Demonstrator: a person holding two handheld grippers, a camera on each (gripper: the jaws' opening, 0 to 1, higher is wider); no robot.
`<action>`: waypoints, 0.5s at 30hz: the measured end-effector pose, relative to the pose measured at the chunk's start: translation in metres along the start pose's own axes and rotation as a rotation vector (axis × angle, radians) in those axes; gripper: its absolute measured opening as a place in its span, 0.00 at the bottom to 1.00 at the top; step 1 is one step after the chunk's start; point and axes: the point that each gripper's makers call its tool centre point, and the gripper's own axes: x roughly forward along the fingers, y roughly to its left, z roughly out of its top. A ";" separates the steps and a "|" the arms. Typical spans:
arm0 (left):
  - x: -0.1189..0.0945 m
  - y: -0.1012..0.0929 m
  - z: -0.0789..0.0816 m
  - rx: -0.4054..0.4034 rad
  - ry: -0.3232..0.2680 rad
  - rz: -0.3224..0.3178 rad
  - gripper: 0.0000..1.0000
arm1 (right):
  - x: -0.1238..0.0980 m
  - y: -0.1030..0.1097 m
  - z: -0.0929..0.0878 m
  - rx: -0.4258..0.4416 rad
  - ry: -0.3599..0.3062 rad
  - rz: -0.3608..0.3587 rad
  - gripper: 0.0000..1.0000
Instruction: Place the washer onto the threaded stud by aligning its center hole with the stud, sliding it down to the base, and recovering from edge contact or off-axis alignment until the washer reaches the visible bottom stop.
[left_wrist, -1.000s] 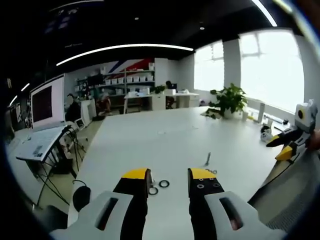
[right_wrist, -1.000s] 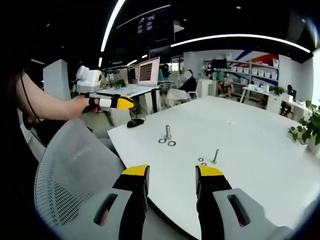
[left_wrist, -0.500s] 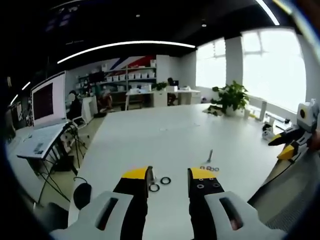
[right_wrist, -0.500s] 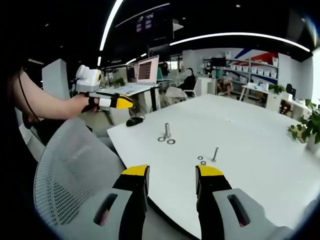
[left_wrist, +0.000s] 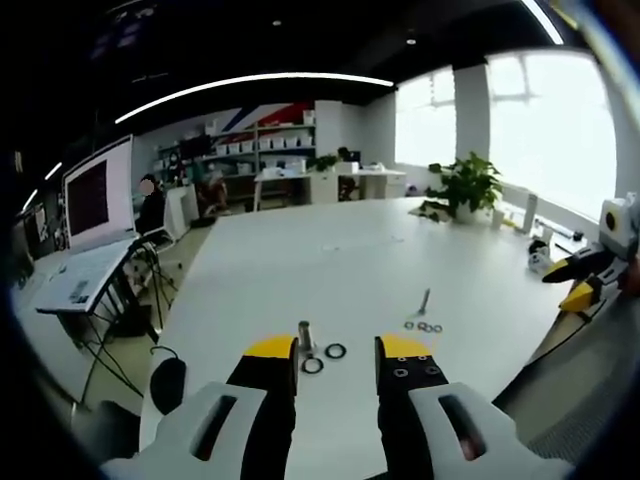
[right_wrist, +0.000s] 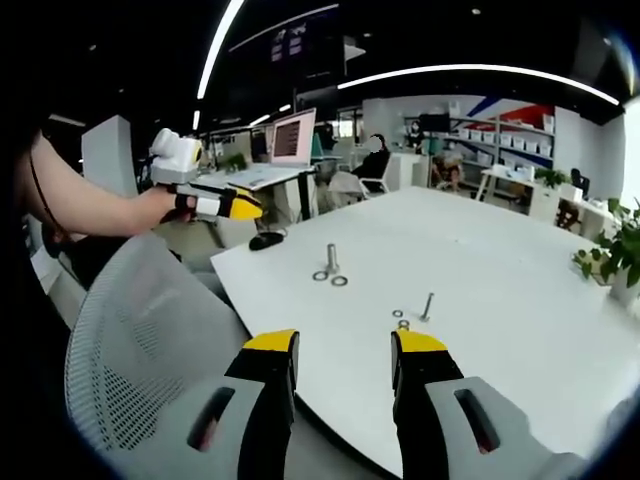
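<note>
White table (left_wrist: 330, 260), two studs (left_wrist: 304, 336), two washers (left_wrist: 324, 358) beside one.

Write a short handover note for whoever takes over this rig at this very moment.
Left claw: open, empty, raised above the white table, pointed at the upright stud with two loose washers beside its base.
Right claw: open, empty, over the table's near edge beside the mesh chair.
A second stud leans further along the table, small washers lying near it.
Done: nothing; no washer is on a stud or in a claw.
Left: pick up a washer, centre its hole over the stud, slide it down to the base.
</note>
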 end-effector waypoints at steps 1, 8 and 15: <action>0.000 0.000 0.000 0.002 0.001 -0.002 0.29 | 0.000 0.000 0.000 0.000 0.000 0.000 0.39; 0.002 -0.003 -0.004 0.003 0.020 -0.017 0.28 | 0.000 -0.004 -0.001 0.006 0.005 -0.016 0.39; 0.004 -0.002 -0.006 0.002 0.033 -0.016 0.28 | -0.001 -0.005 -0.001 0.011 0.006 -0.018 0.39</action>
